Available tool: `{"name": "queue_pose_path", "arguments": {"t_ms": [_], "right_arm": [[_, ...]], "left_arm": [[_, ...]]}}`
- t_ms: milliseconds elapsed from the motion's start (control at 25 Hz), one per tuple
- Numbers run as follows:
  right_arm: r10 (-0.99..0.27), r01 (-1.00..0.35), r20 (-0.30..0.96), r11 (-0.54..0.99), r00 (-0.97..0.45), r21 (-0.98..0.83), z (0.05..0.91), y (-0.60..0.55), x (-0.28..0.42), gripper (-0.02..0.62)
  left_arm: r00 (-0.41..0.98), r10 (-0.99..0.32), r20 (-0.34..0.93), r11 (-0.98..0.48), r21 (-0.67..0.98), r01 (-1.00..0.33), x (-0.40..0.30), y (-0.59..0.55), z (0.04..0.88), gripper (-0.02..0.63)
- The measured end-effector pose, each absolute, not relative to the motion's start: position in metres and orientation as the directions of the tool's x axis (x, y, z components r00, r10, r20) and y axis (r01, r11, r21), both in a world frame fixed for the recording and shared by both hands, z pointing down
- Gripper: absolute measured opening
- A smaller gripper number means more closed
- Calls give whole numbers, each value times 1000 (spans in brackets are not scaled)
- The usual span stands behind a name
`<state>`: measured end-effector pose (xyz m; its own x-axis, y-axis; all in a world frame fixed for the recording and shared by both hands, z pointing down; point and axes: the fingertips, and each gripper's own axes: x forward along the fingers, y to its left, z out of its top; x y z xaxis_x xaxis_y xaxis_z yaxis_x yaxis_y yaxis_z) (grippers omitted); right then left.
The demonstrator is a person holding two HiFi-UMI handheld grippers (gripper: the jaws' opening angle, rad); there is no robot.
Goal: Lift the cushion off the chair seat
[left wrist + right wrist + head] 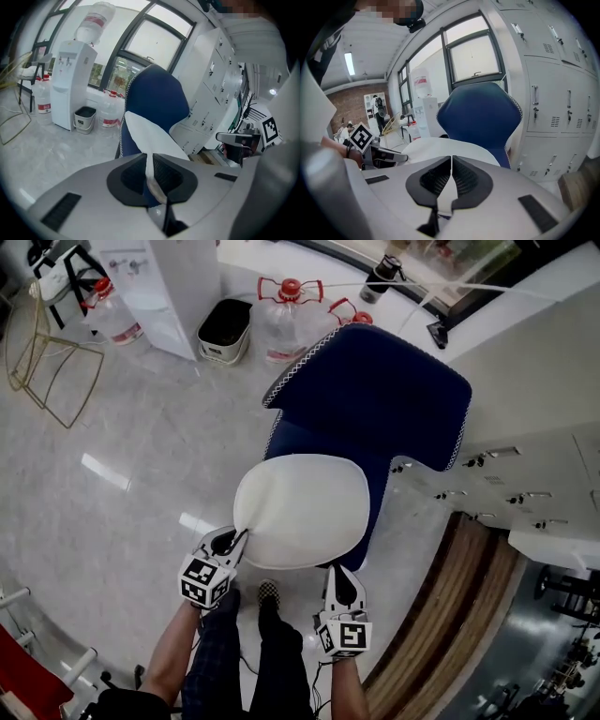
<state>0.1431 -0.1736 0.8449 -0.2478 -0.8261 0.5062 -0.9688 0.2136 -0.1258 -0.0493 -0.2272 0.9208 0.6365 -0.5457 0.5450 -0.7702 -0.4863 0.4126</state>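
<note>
A white oval cushion (302, 510) hangs above the seat of a dark blue chair (375, 395) with white stitched edging. My left gripper (232, 542) is shut on the cushion's near left edge; in the left gripper view the white cushion (149, 138) runs between the dark pads (133, 173). My right gripper (339, 570) is shut on the cushion's near right edge, and the right gripper view shows the cushion (440, 147) pinched thin between the pads (464, 178). The blue seat (291, 439) shows behind the lifted cushion.
Several water bottles (286, 320) and a small bin (225, 331) stand beyond the chair. A white water dispenser (70, 79) stands at the left. Grey lockers (525, 474) and a wooden step (450, 615) lie to the right, a wire frame (47, 362) to the left.
</note>
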Motion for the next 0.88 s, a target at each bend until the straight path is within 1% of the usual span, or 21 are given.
{"name": "queue_pose_path", "arguments": {"t_ms": [560, 880], "right_arm": [[-889, -987, 432, 110, -149, -113, 707, -142, 193, 29], [-913, -986, 376, 131, -160, -102, 634, -140, 179, 29]], "left_arm": [[672, -579, 461, -584, 341, -737, -14, -211, 749, 40], [662, -612, 432, -624, 250, -740, -22, -205, 661, 37]]}}
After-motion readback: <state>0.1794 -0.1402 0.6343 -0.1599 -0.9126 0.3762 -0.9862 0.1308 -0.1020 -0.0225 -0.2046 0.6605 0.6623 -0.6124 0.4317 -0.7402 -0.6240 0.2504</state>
